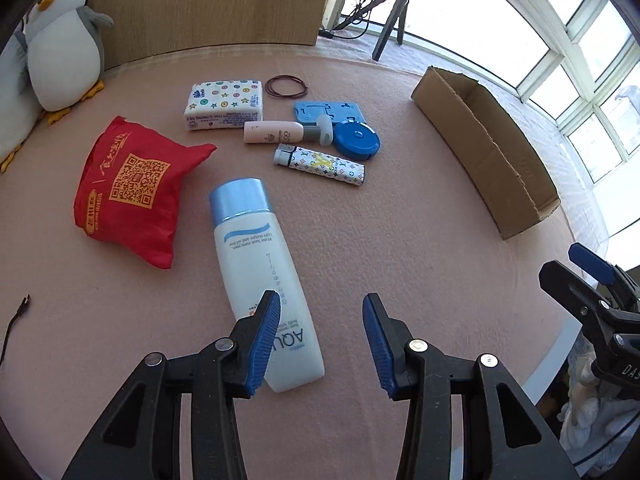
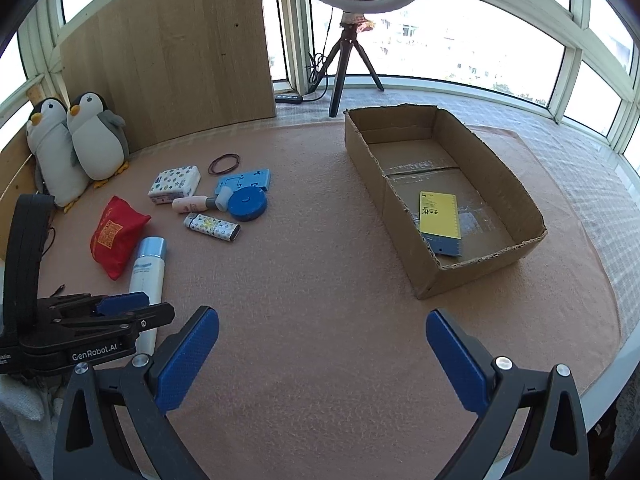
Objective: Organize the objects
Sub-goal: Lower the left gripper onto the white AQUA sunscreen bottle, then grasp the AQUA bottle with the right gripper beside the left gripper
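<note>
My left gripper (image 1: 322,344) is open and empty, just right of a white lotion bottle (image 1: 260,264) with a blue cap lying on the pink cloth. Beyond it lie a red pouch (image 1: 128,188), a tissue pack (image 1: 226,104), a pink tube (image 1: 274,132), a patterned lighter (image 1: 320,164), a blue tape measure (image 1: 356,140), a blue card holder (image 1: 328,110) and rubber bands (image 1: 286,86). My right gripper (image 2: 322,356) is open and empty over bare cloth. The cardboard box (image 2: 400,208) holds a yellow card (image 2: 440,220).
Two penguin plush toys (image 2: 76,148) sit at the back left by a wooden panel (image 2: 176,48). A ring light on a tripod (image 2: 348,60) stands behind the box. The table's curved edge (image 2: 616,344) runs along the right.
</note>
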`<state>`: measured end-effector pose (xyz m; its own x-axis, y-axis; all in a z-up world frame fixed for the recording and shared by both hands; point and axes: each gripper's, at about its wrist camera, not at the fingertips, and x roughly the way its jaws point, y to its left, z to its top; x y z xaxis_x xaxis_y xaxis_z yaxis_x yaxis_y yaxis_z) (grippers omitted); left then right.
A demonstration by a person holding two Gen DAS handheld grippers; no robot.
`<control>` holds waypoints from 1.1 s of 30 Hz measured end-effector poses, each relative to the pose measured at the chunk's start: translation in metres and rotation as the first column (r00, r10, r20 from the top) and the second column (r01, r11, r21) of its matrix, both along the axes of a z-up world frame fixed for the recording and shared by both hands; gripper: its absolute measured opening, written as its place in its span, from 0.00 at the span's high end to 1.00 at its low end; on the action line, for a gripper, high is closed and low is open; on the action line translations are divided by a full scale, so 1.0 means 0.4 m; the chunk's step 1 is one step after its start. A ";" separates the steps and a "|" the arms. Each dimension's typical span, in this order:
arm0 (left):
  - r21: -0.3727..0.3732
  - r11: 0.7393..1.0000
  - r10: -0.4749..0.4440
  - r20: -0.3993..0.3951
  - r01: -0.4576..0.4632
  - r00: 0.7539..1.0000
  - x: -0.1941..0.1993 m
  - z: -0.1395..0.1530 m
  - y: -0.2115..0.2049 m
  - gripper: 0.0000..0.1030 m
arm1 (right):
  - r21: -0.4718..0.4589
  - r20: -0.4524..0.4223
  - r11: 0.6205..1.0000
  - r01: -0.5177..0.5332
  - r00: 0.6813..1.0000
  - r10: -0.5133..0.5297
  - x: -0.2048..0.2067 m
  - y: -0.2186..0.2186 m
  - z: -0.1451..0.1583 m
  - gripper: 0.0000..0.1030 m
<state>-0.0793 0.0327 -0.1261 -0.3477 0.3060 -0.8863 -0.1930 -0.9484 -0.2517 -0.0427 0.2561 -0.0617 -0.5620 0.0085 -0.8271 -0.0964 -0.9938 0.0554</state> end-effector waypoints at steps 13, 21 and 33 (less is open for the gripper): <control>-0.006 0.997 0.073 -0.032 -0.073 0.997 -0.021 -0.016 -0.154 0.31 | -0.128 0.041 0.979 -0.159 0.985 0.165 -0.132 -0.114 -0.042 0.01; 0.032 0.998 0.062 -0.023 -0.061 0.998 -0.046 -0.062 -0.128 0.29 | -0.228 0.100 0.952 -0.203 0.968 0.231 -0.215 -0.191 -0.093 0.01; 0.100 0.995 0.001 0.029 -0.003 1.000 -0.071 -0.099 -0.107 0.52 | -0.338 0.214 0.916 -0.217 0.930 0.299 -0.292 -0.268 -0.177 0.30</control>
